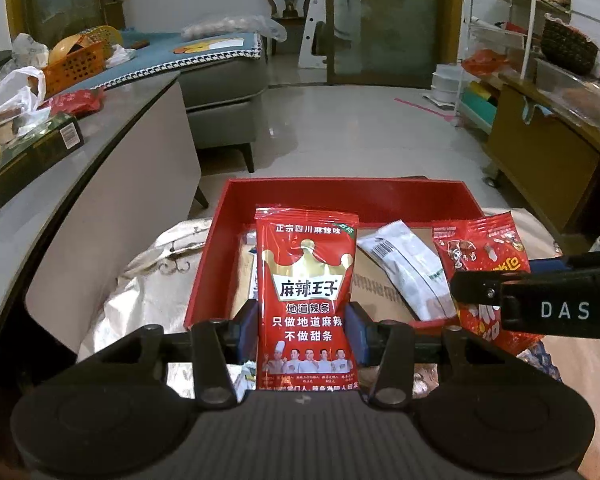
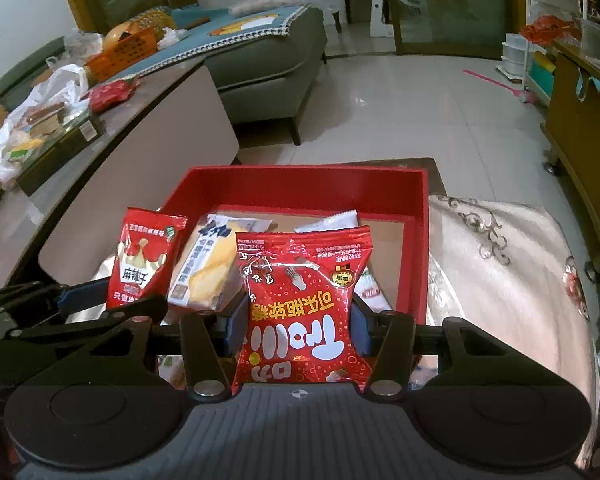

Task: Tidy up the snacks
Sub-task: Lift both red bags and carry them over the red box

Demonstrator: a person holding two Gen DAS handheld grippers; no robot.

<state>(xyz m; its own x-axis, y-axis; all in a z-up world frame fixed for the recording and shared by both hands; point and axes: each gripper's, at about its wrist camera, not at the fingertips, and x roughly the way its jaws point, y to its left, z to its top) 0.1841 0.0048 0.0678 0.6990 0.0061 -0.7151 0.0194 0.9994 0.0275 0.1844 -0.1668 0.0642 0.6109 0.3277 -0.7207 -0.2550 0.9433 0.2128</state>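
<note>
The left gripper [image 1: 306,330] has its blue pads [image 1: 247,330] clamped on both side edges of a red spicy-strip packet [image 1: 306,280] with a gold crown, held upright with its print the right way up and its top edge over the near part of the red box [image 1: 340,194]. The right gripper [image 2: 298,330] pinches a red cola-gummy packet [image 2: 300,304] in the same way, its blue pads [image 2: 236,332] pressing the sides so the foil bulges between them; this packet is upside down to the camera. Both packets hang just above the near wall of the open red box, side by side, the spicy-strip packet on the left. Inside the box lie a yellow-and-white snack pack [image 2: 210,268] leaning toward the left wall, a white wrapped packet [image 1: 406,268] toward the right, and a brown cardboard liner [image 1: 380,288] on the floor. The box stands on a pale embroidered cloth [image 2: 496,260]. To the left runs a grey-topped counter [image 1: 112,128] carrying plastic bags, an orange basket [image 1: 74,66] and a dark carton [image 1: 28,152].
</note>
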